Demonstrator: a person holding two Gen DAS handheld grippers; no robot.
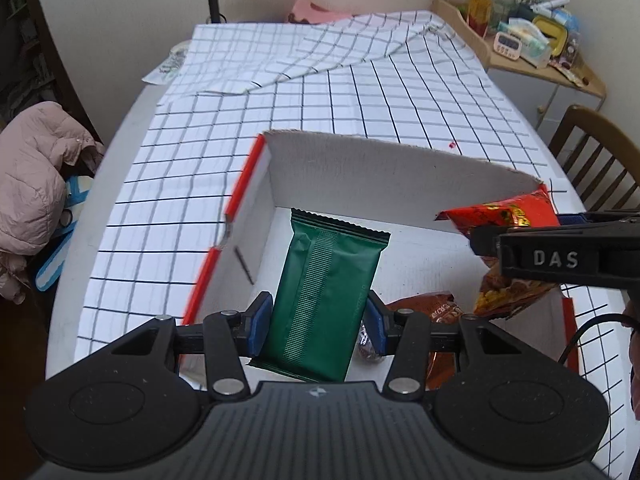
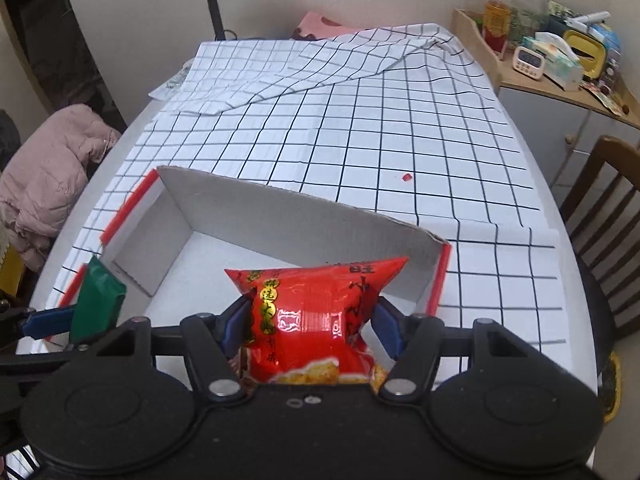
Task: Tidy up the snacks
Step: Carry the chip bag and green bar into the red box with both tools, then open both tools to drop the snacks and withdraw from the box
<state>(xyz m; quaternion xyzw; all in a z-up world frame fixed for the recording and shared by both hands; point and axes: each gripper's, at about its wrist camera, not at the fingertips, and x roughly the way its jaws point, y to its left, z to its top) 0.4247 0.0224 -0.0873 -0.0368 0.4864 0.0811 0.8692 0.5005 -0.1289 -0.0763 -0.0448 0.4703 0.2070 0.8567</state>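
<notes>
Holding: we have a snack in each hand-held gripper, both poised above the open box (image 2: 248,216) on the checked surface (image 2: 360,128).
Left hand-held gripper (image 1: 318,322): clenched on the green packet (image 1: 328,280), its blue pads pressing the packet's two long sides; the packet hangs over the left part of the box, whether it touches the floor we cannot tell.
Right hand-held gripper (image 2: 308,328): clenched on the red snack bag (image 2: 312,320), pinched at its middle; the bag sits over the right end of the box, apart from its floor as far as we can judge.
Done so far: at least one brown wrapper (image 1: 432,306) already lies in the box near the right end, with a small silvery-wrapped piece (image 1: 366,342) beside it, half hidden behind the left gripper.
Left to do: by our judgement, both held snacks are not yet set down and let go; nothing else waiting is visible on the cloth.
Count, boxes: one.
Count, snacks held: two, one green, one red.
Count, snacks in the box: two that we can make out, more may be hidden.
Count, stray bits: one small red scrap (image 2: 407,177) on the cloth beyond the box.
</notes>
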